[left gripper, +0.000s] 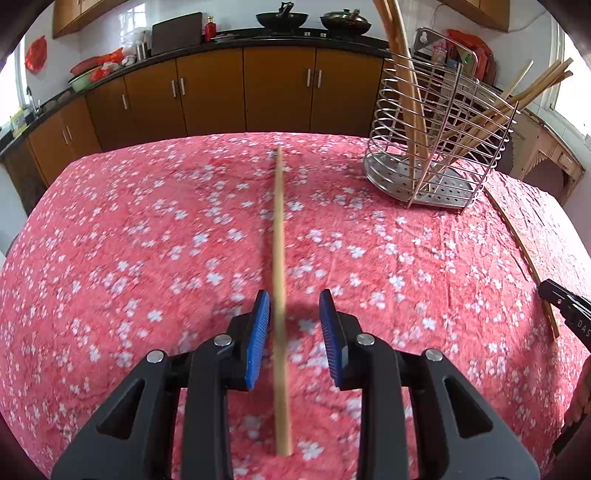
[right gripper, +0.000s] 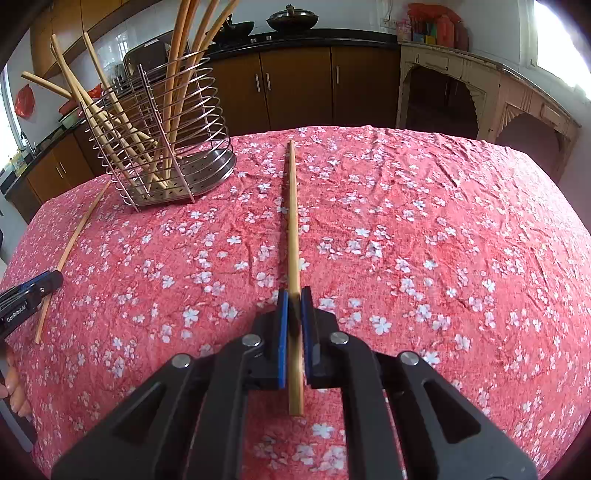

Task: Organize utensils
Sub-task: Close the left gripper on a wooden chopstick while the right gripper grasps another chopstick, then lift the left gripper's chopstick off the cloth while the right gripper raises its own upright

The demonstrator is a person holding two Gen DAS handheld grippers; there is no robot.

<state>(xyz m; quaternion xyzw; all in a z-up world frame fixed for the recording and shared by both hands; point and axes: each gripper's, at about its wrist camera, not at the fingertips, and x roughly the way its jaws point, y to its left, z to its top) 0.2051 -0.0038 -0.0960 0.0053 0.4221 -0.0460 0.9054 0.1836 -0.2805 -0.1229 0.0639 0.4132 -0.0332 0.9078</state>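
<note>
Right gripper (right gripper: 294, 295) pinches a chopstick (right gripper: 293, 221), its lower stretch hidden between pads.

**Surroundings, kitchen scene**

Table covered by a red cloth (right gripper: 424, 229) printed with small white blossoms; fabric wrinkled. Behind it, brown wooden cabinets (left gripper: 243, 92) with metal handles under a dark countertop (left gripper: 229, 41). On the counter: two dark woks (left gripper: 282, 19), the right one lidded; a red bottle (left gripper: 210, 27); a dark board (left gripper: 176, 32) leaning on the white tiled wall. Red plastic bags (left gripper: 98, 63) at counter's left end. A worn cream-painted side table (right gripper: 480, 92) with arched openings stands right of the cabinets.
</note>
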